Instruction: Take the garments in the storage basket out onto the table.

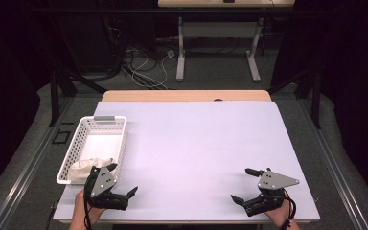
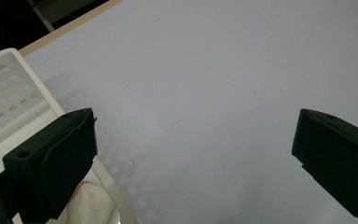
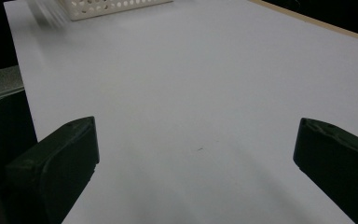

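Observation:
A white perforated basket (image 1: 97, 125) stands at the table's left side, with a crumpled cream cloth (image 1: 85, 167) in its near end. My left gripper (image 1: 122, 180) is open right beside the basket's near right corner, one jaw over the rim and the cloth, nothing between the jaws. In the left gripper view the basket wall (image 2: 9, 93) and a bit of cloth (image 2: 91, 205) sit at the lower left. My right gripper (image 1: 241, 185) is open over bare table at the near right. The right gripper view has the basket (image 3: 112, 7) far off at the top.
A large white sheet (image 1: 196, 148) covers the wooden table (image 1: 187, 96). Beyond the table are dark floor, loose cables (image 1: 143, 67) and the legs of another desk (image 1: 218, 48). The table's near edge lies just under both hands.

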Tool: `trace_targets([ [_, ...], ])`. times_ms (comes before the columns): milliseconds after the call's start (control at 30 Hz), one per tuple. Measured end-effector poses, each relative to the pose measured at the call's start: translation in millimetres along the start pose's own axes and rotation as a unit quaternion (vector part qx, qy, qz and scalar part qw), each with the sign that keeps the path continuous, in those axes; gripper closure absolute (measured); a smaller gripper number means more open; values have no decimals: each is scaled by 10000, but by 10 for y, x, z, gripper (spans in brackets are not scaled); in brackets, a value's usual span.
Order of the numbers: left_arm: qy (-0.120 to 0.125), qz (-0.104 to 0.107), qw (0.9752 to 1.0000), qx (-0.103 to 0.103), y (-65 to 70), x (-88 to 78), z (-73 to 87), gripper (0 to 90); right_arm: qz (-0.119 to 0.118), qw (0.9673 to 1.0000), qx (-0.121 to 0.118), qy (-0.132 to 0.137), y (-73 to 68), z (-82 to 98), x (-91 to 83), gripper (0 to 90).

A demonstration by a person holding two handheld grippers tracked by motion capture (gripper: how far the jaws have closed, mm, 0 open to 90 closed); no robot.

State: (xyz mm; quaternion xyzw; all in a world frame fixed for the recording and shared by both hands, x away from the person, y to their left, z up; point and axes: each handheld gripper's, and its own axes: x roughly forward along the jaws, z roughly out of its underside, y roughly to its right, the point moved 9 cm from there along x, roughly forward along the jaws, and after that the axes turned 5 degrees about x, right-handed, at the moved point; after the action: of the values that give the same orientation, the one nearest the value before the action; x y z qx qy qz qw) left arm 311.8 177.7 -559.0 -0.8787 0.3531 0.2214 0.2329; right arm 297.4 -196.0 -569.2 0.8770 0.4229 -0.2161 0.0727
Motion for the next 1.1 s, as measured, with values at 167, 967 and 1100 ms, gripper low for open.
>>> trace_targets([
  [167, -17, -22, 9999, 103, -79, 0, -57, 4, -18, 10000, 0, -11, 3, 5, 10, 0],
  [967, -506, -84, 9985, 208, -513, -131, -101, 4, 14, 10000, 28, -9, 0, 23, 2, 0],
  [1100, -676, -122, 9973, 257, -612, -180, -72, 3, 4, 10000, 9, -33, -2, 25, 6, 0],
])
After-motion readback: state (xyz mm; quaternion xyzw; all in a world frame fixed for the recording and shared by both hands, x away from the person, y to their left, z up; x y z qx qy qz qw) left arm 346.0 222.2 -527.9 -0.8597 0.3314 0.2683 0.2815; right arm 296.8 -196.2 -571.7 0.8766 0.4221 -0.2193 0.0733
